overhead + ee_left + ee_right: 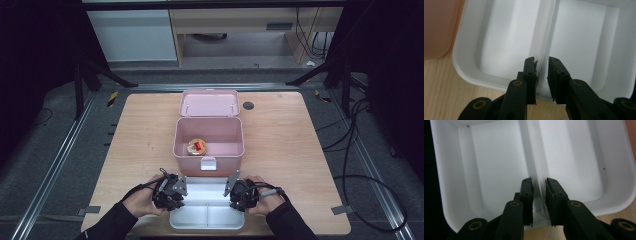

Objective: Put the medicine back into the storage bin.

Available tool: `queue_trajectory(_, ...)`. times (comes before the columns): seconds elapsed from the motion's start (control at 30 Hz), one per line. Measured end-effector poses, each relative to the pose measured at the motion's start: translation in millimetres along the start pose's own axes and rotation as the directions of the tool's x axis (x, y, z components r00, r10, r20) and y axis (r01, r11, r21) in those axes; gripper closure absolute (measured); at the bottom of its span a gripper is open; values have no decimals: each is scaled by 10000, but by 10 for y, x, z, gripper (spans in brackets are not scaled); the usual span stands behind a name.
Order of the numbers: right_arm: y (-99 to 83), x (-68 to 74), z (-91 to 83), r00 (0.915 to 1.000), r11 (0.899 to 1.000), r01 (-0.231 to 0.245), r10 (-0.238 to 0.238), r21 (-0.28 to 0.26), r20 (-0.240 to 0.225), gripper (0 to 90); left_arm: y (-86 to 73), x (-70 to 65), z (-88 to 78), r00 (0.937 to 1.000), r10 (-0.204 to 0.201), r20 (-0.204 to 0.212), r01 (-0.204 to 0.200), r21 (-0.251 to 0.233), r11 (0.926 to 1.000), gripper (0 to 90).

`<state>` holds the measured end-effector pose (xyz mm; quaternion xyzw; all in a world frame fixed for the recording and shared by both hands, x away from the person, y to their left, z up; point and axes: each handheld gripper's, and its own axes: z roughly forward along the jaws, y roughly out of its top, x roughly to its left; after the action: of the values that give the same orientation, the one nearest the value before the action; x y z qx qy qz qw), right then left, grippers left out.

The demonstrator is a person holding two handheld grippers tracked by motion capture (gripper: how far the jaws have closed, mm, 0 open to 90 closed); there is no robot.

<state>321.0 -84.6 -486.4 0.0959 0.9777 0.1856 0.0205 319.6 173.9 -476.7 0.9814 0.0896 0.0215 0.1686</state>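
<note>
**Two grippers astride the divider of a white tray, pink box behind**

At the near table edge lies a white rectangular plastic tray point(207, 216) with two compartments parted by a raised central wall. The left gripper point(169, 191) meets the tray at its left end and the right gripper point(242, 193) at its right end, each carried in a hand entering from the bottom of the high view. Just beyond the tray, touching or nearly touching its far rim, stands an open pink plastic storage box point(208, 137) with a white front latch, its lid point(209, 103) tilted back. Inside the box, near its front left corner, rests a small round item with a red spot point(196, 146); its nature cannot be told. A dark round grommet point(248, 105) sits in the light wooden table point(280, 150) to the right of the lid.

The high view hides the jaws beneath the gripper bodies. The left gripper view shows its black jaws set either side of the tray's divider point(543, 50), narrowly parted; whether the pads press the wall cannot be told. A corner of the pink box shows at upper left. The right gripper view shows the same arrangement on the divider point(534, 167), contact equally unclear.
</note>
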Motion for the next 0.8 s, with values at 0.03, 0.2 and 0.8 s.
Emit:
queue_trajectory(0.03, 0, -4, 0, 10000, 10000, -12, 12, 0, -7, 780, 7, -5, 12, 10000, 20, 8, -20, 76, 10000, 761)
queue_trajectory(0.2, 6, -17, -2, 10000, 10000, -13, 14, 86, -65, 826, 36, 5, 59, 9998, 208, -2, -208, 388, 9990, 802)
queue_trajectory(0.8, 33, 92, -200, 9988, 9998, 185, -181, 71, -462, 856, 109, -120, -154, 9929, 1020, 604, -1057, 619, 9925, 875)
